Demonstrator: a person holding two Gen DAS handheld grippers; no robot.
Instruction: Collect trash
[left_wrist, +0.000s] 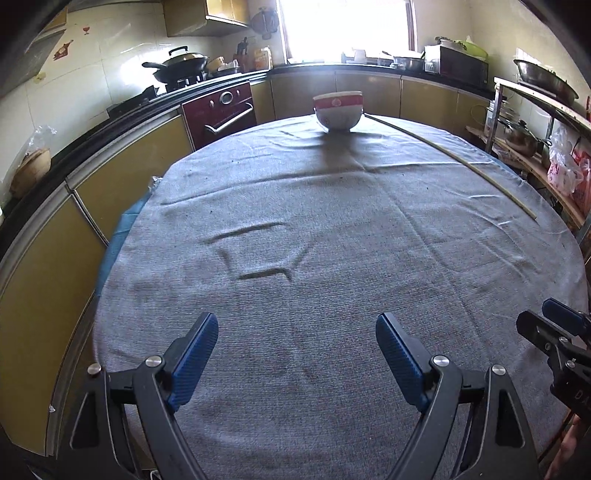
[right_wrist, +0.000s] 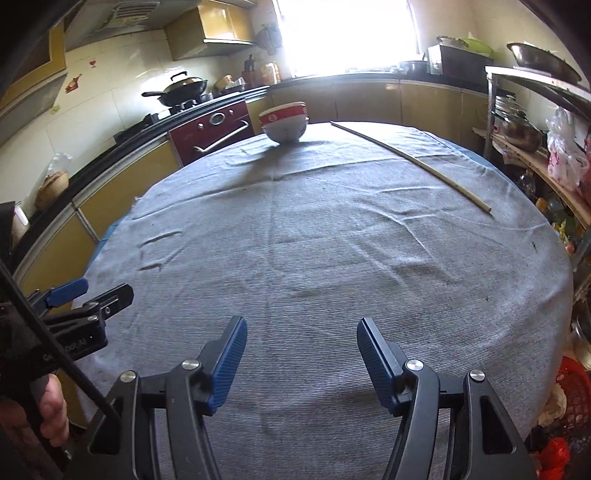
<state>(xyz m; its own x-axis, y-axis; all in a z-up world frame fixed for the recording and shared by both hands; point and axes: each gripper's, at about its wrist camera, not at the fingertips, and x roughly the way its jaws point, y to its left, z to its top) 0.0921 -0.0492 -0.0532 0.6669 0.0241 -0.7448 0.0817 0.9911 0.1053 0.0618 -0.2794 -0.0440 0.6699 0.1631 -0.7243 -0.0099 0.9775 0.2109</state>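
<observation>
Over grey tablecloth (left_wrist: 295, 258): left tongs (left_wrist: 297, 338) and right tongs (right_wrist: 301, 341) side by side, angled down, both spread apart, empty.

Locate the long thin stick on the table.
In both wrist views the stick lies flat on the grey cloth along the far right edge, right of the stacked bowls.

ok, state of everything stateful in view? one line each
left gripper: open, empty, over the cloth
right gripper: open, empty
bowls: two stacked, upright, far edge of the table
stick: lying flat on the cloth, right of the bowls
tablecloth: spread, wrinkled
oven door: shut
wok: lid on
</observation>
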